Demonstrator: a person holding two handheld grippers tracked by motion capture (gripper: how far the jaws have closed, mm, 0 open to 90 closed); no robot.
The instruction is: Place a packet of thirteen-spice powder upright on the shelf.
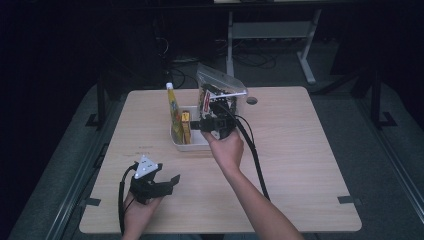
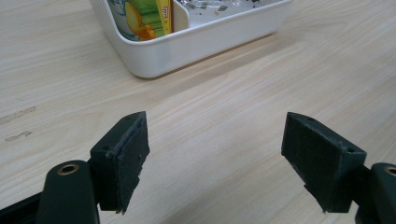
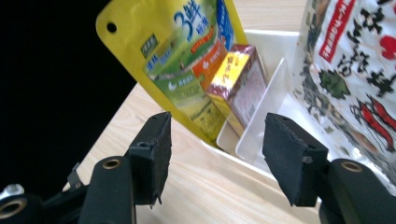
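Near the middle of the worktop (image 1: pixel 300 165) sits a white tray (image 1: pixel 196 144), and your right gripper (image 1: pixel 204 123) hovers right at its near edge. Its jaws are spread wide and hold nothing. In the right gripper view, they point at a small yellow and brown box (image 3: pixel 238 84) that stands in the tray. A tall yellow pouch (image 3: pixel 187 60) leans just beside the box, on the tray's outer side. A clear bag with red and green print (image 3: pixel 350 70) stands on the other side of a thin white wall inside the tray. In the high view, this bag (image 1: pixel 220 87) rises above the tray, just behind your right gripper.

Your left gripper (image 1: pixel 167 184) rests low, well apart from the tray, close to the near edge of the worktop. Its jaws are spread wide too, with only bare wood between them. In the left gripper view, the tray's corner (image 2: pixel 154 56) shows ahead of it.
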